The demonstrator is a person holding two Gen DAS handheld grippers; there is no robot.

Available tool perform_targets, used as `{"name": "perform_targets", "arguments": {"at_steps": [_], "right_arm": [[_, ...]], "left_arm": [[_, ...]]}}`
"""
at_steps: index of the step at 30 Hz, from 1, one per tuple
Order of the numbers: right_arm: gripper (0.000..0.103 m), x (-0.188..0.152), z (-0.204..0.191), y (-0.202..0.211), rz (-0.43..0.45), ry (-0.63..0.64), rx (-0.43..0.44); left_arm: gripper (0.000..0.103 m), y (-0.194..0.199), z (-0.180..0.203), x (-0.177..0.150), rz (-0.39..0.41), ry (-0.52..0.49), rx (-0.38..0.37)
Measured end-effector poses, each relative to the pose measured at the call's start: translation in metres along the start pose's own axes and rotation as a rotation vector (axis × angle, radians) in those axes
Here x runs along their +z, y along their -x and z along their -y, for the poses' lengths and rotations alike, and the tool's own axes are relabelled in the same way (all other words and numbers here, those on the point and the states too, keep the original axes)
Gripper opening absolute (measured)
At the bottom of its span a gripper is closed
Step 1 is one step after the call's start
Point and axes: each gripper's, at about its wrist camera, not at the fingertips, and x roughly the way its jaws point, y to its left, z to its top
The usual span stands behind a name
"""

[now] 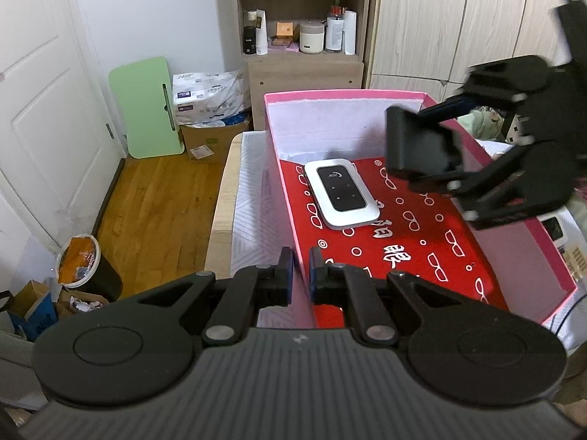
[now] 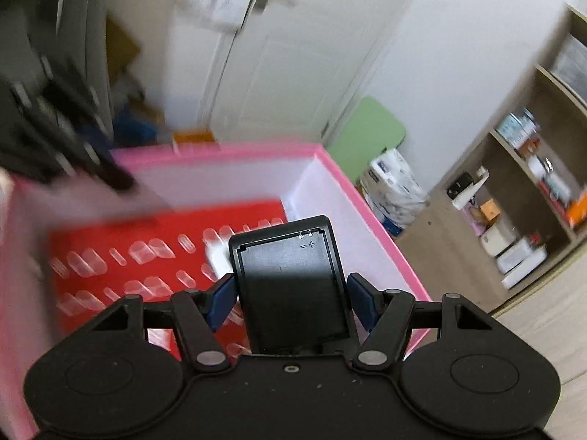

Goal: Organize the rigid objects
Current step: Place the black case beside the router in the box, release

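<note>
A pink box [image 1: 290, 205] with a red patterned lining holds a white and black pocket router [image 1: 341, 193]. My left gripper [image 1: 300, 275] is shut on the box's near left wall [image 1: 299, 256]. My right gripper [image 2: 291, 295] is shut on a flat black battery-like case [image 2: 291, 286] and holds it over the box; it also shows in the left wrist view [image 1: 422, 146], above the box's right side. In the blurred right wrist view the box [image 2: 370, 212] lies below, and the router [image 2: 218, 260] is mostly hidden behind the case.
The box sits on a white-covered surface [image 1: 249, 190] with a wooden edge. A shelf unit [image 1: 301, 36] with bottles stands behind. A green board [image 1: 150, 106], a tissue pack [image 1: 209, 95], a cardboard box [image 1: 212, 139] and a bin [image 1: 84, 267] stand on the floor at left.
</note>
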Motion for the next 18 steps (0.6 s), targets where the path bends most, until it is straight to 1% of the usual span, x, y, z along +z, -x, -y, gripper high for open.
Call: {"name": "perform_targets", "arguments": {"at_steps": [4,8,11,13,16,18], "right_arm": [[0.07,0.003,0.007,-0.035,-0.135,0.123,0.012],[0.07,0.01,0.003,-0.059,-0.255,0.265,0.032],[0.07,0.017,0.003,-0.072,-0.321,0.288,0.086],[0.07,0.019,0.001,-0.078,-0.331,0.309,0.102],[0.069,0.025,0.005,-0.084,-0.336,0.284,0.139],[0.078,0.029,0.009,-0.082,-0.307,0.258,0.137]], "left_arm": [[0.007,0.0,-0.001,-0.001,0.008,0.001,-0.008],[0.008,0.0,-0.001,-0.002,0.012,-0.003,-0.009],[0.008,0.0,-0.002,-0.003,0.015,0.002,-0.015],[0.008,0.001,-0.004,-0.003,0.017,0.007,-0.022],[0.008,0.001,-0.005,-0.003,0.017,0.011,-0.027],[0.008,0.002,-0.005,-0.003,0.017,0.01,-0.027]]}}
